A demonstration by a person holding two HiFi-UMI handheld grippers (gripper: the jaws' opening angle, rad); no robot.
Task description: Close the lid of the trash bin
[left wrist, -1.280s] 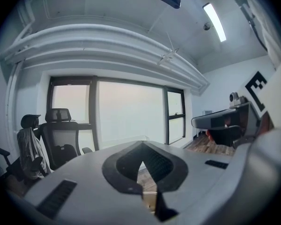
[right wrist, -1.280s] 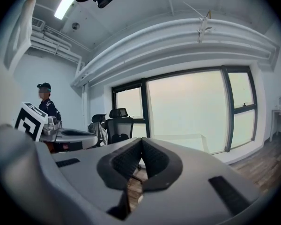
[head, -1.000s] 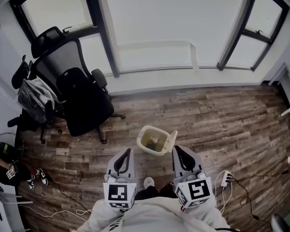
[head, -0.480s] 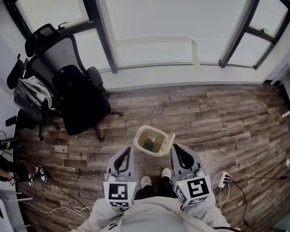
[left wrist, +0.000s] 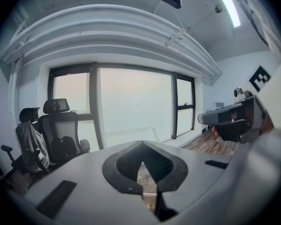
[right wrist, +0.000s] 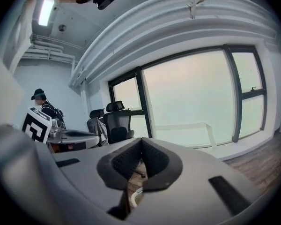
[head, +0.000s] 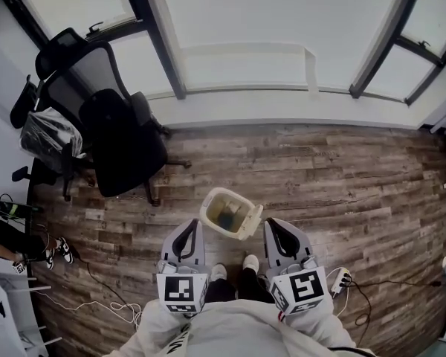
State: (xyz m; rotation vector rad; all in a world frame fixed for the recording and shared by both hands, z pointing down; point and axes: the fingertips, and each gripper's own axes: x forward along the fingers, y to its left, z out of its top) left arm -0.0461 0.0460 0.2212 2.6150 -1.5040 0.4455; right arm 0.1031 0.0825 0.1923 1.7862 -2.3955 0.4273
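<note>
Open trash bin on the floor, both grippers closed and empty.

The cream trash bin (head: 227, 211) stands on the wooden floor (head: 342, 184), just ahead of the person's shoes (head: 250, 262), its lid (head: 253, 221) tipped up on the right side. The left gripper (head: 195, 224) and right gripper (head: 272, 226) hover either side of the bin, the right one just beside the raised lid. Each gripper's own view shows its jaws drawn together at the tips with nothing between them. A black office chair (head: 123, 151) sits well apart to the left, near the window (head: 245, 28).
</note>
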